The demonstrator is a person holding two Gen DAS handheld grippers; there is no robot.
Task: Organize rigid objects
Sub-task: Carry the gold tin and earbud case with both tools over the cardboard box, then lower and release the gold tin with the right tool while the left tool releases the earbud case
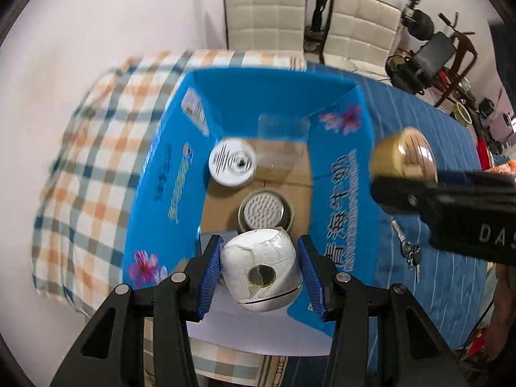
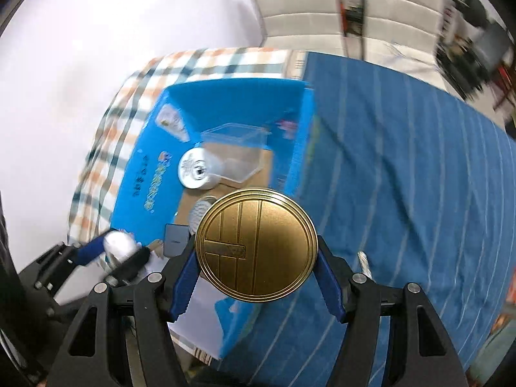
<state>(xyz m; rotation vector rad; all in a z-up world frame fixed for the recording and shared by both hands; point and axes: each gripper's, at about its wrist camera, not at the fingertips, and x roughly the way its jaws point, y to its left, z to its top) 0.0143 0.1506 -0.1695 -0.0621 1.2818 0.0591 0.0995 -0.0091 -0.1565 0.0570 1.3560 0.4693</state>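
Observation:
My left gripper (image 1: 259,274) is shut on a white rounded object wrapped in tape (image 1: 259,269), held above the near end of an open blue cardboard box (image 1: 154,193). My right gripper (image 2: 256,254) is shut on a round gold tin (image 2: 256,246), hanging over the box's right wall (image 2: 303,148). The gold tin (image 1: 403,154) and right gripper also show at the right of the left wrist view. In the box lie a white round disc (image 1: 232,161), a metal strainer cup (image 1: 266,211) and a clear plastic tub (image 2: 235,151).
The box stands on a table covered by a plaid cloth (image 1: 90,148) on the left and a blue striped cloth (image 2: 403,177) on the right. A bunch of keys (image 1: 408,248) lies on the blue cloth. Two white chairs (image 1: 264,13) stand behind the table.

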